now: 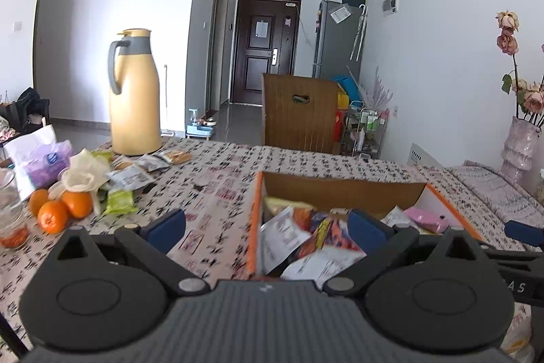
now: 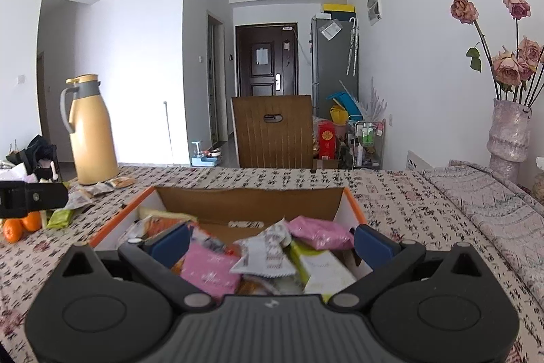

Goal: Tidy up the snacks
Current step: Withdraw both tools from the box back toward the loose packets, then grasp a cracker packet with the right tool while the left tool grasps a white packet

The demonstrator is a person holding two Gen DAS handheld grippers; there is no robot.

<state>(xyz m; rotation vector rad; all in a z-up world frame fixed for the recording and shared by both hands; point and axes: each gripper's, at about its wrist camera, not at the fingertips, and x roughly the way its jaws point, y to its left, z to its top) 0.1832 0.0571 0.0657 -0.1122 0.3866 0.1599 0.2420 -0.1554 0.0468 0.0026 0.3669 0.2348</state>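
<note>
An orange-rimmed cardboard box (image 1: pixel 340 189) (image 2: pixel 244 203) sits on the patterned tablecloth, full of snack packets: pink packets (image 2: pixel 319 232), a white packet (image 2: pixel 268 252), orange and white packets (image 1: pixel 316 240). My left gripper (image 1: pixel 267 227) is open and empty, straddling the box's left wall. My right gripper (image 2: pixel 270 238) is open and empty, above the box's near end. Loose snack packets (image 1: pixel 132 174) lie at the table's left by the flask, including a green one (image 1: pixel 119 201).
A yellow thermos flask (image 1: pixel 134 97) stands at the far left of the table. Three oranges (image 1: pixel 59 210), a crumpled bag and a purple tissue pack (image 1: pixel 44 162) lie left. A vase of dried roses (image 2: pixel 508 128) stands right. A wooden chair (image 2: pixel 273 131) is behind the table.
</note>
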